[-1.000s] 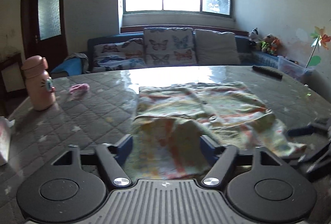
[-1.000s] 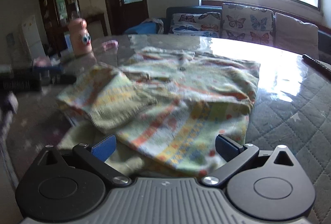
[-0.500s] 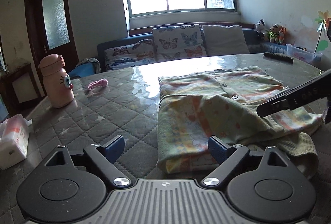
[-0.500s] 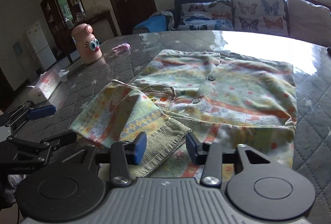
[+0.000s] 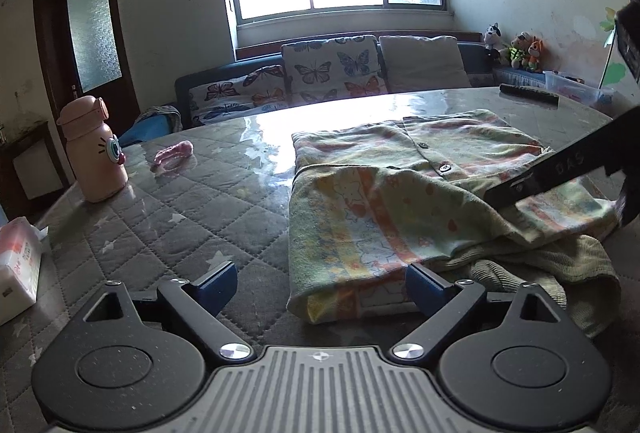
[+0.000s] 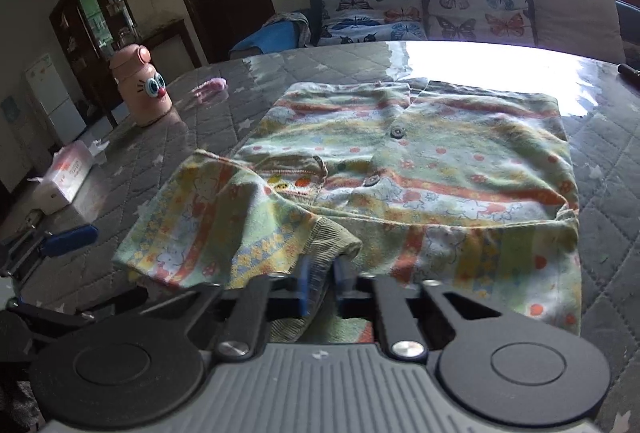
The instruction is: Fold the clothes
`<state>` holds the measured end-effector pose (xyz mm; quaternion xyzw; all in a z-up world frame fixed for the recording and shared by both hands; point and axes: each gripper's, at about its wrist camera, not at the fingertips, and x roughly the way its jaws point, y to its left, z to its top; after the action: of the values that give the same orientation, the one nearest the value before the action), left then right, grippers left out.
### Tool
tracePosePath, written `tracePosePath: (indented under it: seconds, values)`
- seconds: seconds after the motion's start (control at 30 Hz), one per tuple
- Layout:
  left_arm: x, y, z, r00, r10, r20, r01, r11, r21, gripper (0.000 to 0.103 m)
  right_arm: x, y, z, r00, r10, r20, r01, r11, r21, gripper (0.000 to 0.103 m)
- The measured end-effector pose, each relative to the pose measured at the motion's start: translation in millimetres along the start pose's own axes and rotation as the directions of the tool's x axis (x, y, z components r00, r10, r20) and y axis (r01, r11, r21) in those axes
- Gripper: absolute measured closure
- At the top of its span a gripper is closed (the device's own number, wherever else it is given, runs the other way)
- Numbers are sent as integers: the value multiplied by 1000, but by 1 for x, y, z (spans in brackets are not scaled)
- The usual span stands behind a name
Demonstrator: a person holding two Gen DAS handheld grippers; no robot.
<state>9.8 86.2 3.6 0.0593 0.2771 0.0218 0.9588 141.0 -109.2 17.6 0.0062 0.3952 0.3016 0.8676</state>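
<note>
A small green, yellow and orange patterned cardigan (image 5: 400,201) lies buttoned on the quilted table (image 5: 180,225), its left sleeve folded across the front. My left gripper (image 5: 320,287) hangs low at the near edge with its jaws opening. The cardigan's near folded corner lies between its fingers, unpressed. My right gripper (image 6: 322,283) is shut on the sleeve's ribbed cuff (image 6: 336,237) at the near side of the cardigan (image 6: 420,173). In the left wrist view one of its black fingers (image 5: 552,173) reaches in from the right. One blue left finger (image 6: 70,239) shows at the left of the right wrist view.
A pink bottle with a cartoon face (image 5: 94,153) stands at the table's left, a tissue pack (image 5: 16,269) nearer the edge. A small pink item (image 5: 174,153) lies behind, a black remote (image 5: 528,95) at the far right. A sofa with butterfly cushions (image 5: 332,69) backs the table.
My right gripper has gone from wide open to shut on the ribbed cuff. My left gripper has let the sleeve lie, shifted left and sunk a little, with its jaws wider.
</note>
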Motion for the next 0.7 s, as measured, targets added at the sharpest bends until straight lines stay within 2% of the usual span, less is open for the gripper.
tracePosePath:
  seconds: [0.3, 0.47, 0.7]
  values:
    - [8, -5, -2, 1000, 18, -19, -18, 999, 31, 9, -50, -2, 28, 990, -48, 136, 58, 996, -71, 97]
    - [10, -7, -3, 999, 35, -19, -34, 998, 52, 9, -74, -6, 44, 980, -80, 180, 100, 990, -104, 97]
    - [10, -8, -4, 998, 63, -18, -62, 996, 65, 11, -69, -17, 39, 983, -103, 152, 116, 990, -83, 97]
